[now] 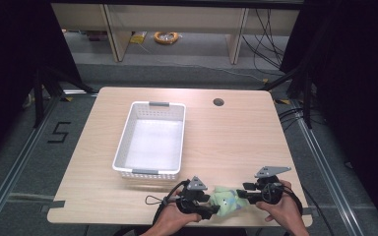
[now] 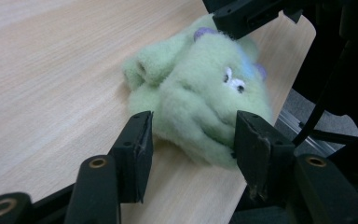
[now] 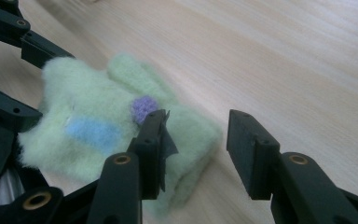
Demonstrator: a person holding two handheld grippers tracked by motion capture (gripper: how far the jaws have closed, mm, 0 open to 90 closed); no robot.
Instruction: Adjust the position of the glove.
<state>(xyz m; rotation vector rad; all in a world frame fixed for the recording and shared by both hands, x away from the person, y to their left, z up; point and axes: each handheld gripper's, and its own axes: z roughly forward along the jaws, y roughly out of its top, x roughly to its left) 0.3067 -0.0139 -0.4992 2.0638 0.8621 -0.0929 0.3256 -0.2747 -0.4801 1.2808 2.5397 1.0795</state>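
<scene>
- While the green plush toy lay on the worktop close to its near edge, both units stood at it, one on each side.
- Left hand-held gripper: jaws spread, with the toy's lower end between the two pads; the pictures did not settle whether the pads touched the pile.
- Right hand-held gripper: jaws spread; one jaw rested against the toy beside a purple spot, and the other stood apart over bare wood.
- Toy orientation: in the high view, its long axis ran roughly left to right, parallel to the near edge, between the two units.
- Toy face: in the left gripper view, a white eye patch faced up and toward that camera; a stubby limb pointed away from the edge, across the worktop.
- Toy reverse side: a blue patch showed in the right gripper view.
- White basket: upright on the worktop, well apart from the toy, long axis running away from the person.
</scene>
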